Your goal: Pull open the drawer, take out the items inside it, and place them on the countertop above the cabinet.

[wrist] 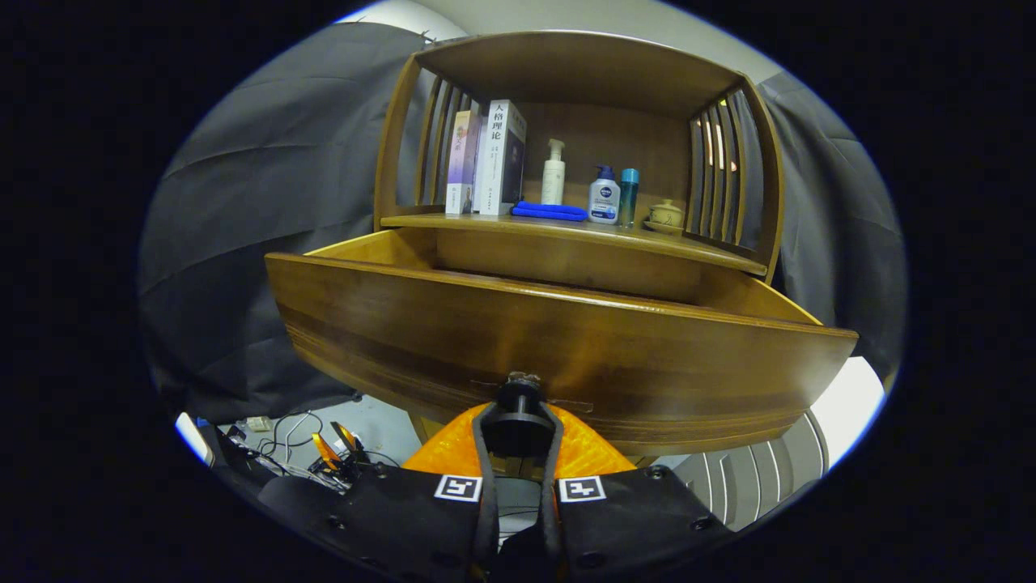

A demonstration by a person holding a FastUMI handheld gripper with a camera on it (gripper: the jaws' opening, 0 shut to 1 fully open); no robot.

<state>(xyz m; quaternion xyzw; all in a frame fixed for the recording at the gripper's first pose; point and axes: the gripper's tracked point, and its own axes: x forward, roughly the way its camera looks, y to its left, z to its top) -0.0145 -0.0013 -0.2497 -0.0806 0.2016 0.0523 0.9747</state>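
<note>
Gripper (518, 433) fingers are clamping the dark drawer knob (518, 405) between them. Wooden drawer (558, 340) is sitting pulled out toward the camera, its front stretching crosswise below the countertop (566, 231).

- A staged home corner in a recording booth: a wooden cabinet (566, 243) carries books (490, 158) and toiletry bottles (603, 194).
- Dark cloth (267, 227) hangs behind; cables (283, 441) litter the floor.

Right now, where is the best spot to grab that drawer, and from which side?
By its knob, straight on from the drawer front. The small round knob stands out on a short stem from the middle of the front, so the two fingers fit either side of it. The gripper is shut on it this way.
</note>
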